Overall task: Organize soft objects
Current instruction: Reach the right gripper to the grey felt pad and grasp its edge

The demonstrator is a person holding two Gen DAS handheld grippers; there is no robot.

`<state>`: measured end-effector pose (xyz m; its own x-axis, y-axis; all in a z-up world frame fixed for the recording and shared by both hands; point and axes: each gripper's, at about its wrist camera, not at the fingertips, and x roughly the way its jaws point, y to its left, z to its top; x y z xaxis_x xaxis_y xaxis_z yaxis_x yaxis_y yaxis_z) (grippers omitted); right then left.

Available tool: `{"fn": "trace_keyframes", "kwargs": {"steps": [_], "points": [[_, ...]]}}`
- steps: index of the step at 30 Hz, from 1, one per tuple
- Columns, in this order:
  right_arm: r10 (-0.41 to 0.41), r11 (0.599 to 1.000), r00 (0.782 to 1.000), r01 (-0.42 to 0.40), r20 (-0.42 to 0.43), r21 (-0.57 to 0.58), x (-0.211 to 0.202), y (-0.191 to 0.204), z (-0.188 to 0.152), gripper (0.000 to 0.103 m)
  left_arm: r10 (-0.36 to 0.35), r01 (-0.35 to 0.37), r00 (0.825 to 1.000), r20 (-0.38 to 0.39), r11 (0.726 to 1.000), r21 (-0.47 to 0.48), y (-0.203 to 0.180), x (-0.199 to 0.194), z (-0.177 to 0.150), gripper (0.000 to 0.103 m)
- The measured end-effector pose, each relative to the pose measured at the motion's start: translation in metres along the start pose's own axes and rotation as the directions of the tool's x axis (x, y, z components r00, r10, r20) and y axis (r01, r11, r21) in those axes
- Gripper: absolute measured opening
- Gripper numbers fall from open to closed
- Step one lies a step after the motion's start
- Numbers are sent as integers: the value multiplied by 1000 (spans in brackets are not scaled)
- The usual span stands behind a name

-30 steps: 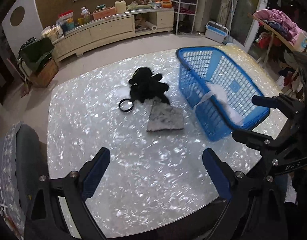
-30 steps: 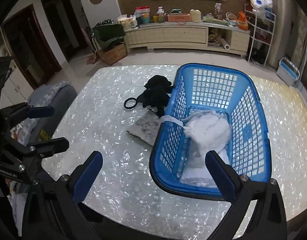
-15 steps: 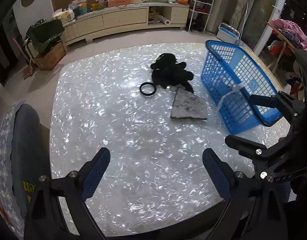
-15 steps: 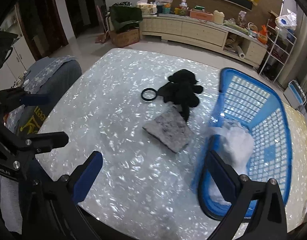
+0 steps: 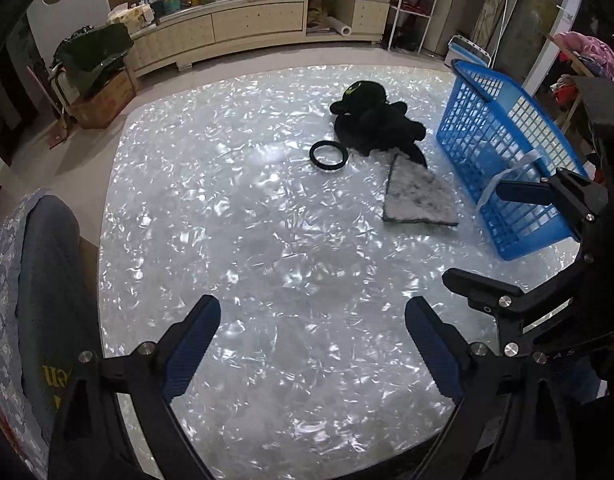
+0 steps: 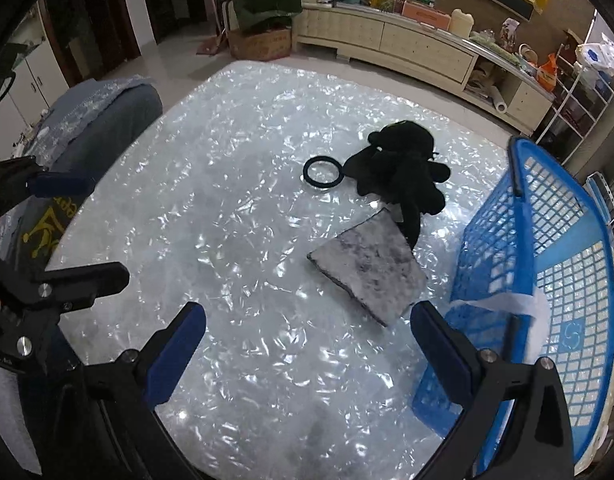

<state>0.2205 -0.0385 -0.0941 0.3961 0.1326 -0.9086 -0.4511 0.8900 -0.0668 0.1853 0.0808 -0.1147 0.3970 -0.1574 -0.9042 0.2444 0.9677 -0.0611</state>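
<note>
Both tools hang over the near part of a pearly white bench (image 5: 235,248), each with its blue-padded fingers spread wide and nothing between them. The left tool (image 5: 311,344) sits above bare bench surface; the right tool (image 6: 307,354) hovers close to the corner of a flat grey pad (image 6: 367,270) without touching it. In the left wrist view the right tool also shows at the right edge, and in the right wrist view the left tool's fingers appear at the left edge — the two are well apart. The soft things lie out past the middle of the bench: a black plush toy (image 5: 377,122) sprawls on its side, one dark limb reaching down onto the far edge of the grey pad (image 5: 419,196), which lies flat just beside it. A black ring (image 5: 329,155) rests just left of the toy, close to it; whether they touch cannot be told. To the right stands a blue mesh basket (image 5: 503,152), near the pad but apart from it, with a strip of white fabric (image 6: 503,304) draped over its near rim and more white showing inside. At the bench's left edge a chair back covered in grey-blue cloth (image 5: 47,288) stands close — beyond the bench, a long cream sideboard (image 5: 259,20) runs along the wall, crowded with small items.
</note>
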Motion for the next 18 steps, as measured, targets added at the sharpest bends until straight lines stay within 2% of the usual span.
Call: {"fn": "trace_keyframes", "kwargs": {"steps": [6, 12, 18], "points": [[-37, 999, 999, 36, -17, -28, 20, 4, 8, 103, 7, -7, 1000, -23, 1000, -4, 11, 23, 4, 93], [-41, 998, 998, 39, -40, -48, 41, 9, 20, 95, 0, 0, 999, -34, 1000, -9, 21, 42, 10, 93], [-14, 1000, 997, 13, -79, -16, 66, 3, 26, 88, -9, 9, 999, -43, 1000, 0, 23, 63, 17, 93]]}}
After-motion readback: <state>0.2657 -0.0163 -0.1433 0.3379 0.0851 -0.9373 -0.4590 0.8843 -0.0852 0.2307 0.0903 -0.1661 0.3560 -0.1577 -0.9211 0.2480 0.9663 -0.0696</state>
